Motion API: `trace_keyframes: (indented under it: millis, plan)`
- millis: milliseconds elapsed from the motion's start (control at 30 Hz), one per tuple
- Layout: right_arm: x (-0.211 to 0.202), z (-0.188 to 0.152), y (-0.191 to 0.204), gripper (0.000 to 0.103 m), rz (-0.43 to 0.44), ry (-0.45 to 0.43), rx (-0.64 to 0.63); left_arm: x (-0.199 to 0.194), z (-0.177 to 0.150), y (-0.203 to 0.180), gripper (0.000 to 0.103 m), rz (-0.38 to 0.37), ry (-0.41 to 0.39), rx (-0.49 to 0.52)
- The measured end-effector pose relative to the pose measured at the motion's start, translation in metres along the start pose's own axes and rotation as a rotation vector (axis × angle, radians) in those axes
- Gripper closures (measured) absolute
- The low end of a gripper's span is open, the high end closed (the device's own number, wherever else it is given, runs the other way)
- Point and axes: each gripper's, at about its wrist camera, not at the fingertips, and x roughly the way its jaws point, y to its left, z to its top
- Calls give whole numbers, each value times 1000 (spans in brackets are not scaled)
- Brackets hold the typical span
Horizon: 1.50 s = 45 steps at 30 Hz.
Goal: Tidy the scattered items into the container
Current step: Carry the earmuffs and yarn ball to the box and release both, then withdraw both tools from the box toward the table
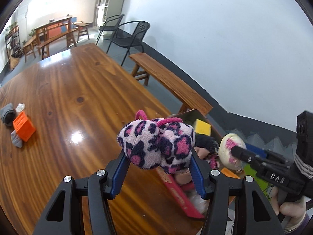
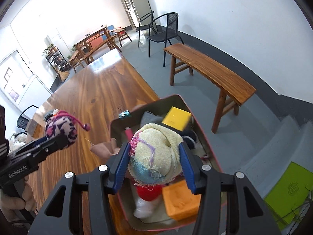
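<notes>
L hand-held gripper clamps leopard plush; R hand-held gripper clamps cream sock ball above tray.

"GenRobot.AI" on the left gripper body; "DAB"-like letters on the right gripper body.
</notes>
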Motion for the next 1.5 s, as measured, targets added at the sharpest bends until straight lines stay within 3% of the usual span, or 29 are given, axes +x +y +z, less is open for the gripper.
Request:
trace_keyframes:
  millis: [367,433,500,567,600,1033,1133,1167,1200,1500]
  plan:
    - [-4,-7,-28,48,3,-14,-9,39,21,-53,41,-14,15,53]
    - [-2,-7,-29,48,8,-11,-5,48,22,-57,31,-14,35,53]
    - [2,-6,-32,45,17,2,4,55,20,-57,28,-17,63,52]
    - [7,-5,-35,44,26,25,14,59,16,-54,15,-1,89,41]
    - [9,-5,-37,43,31,33,24,60,14,-53,15,2,89,34]
    - [11,5,-28,42,53,10,41,32,2,0,14,80,54,-89]
    - [14,8,-16,42,70,12,27,20,-3,18,13,103,47,-121]
    - [16,9,-11,42,76,14,20,18,-4,23,1,112,45,-133]
    - [17,9,-5,42,82,16,12,12,-6,33,0,130,33,-156]
    - [31,11,58,42,150,38,-84,-26,-29,104,0,213,-7,-307]
